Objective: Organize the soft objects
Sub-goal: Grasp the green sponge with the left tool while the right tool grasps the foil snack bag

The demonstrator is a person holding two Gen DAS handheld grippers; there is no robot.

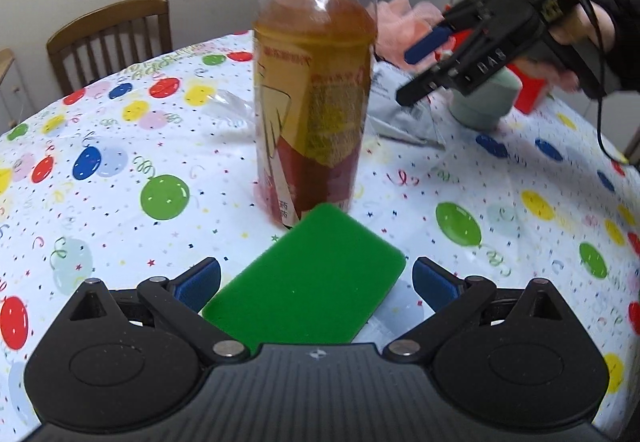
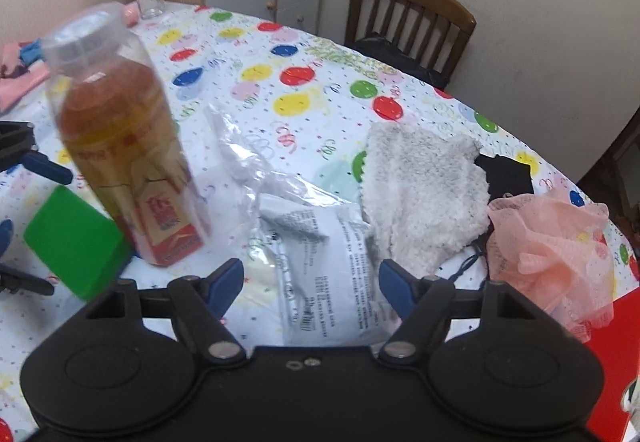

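One green sponge (image 1: 308, 278) between the left gripper's (image 1: 316, 282) parted jaws, pads apparently not touching it

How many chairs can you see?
2. One brown wooden slatted chair stands behind the table's far edge in the left wrist view; another, partly cut off, sits at that picture's left edge. More may be hidden.
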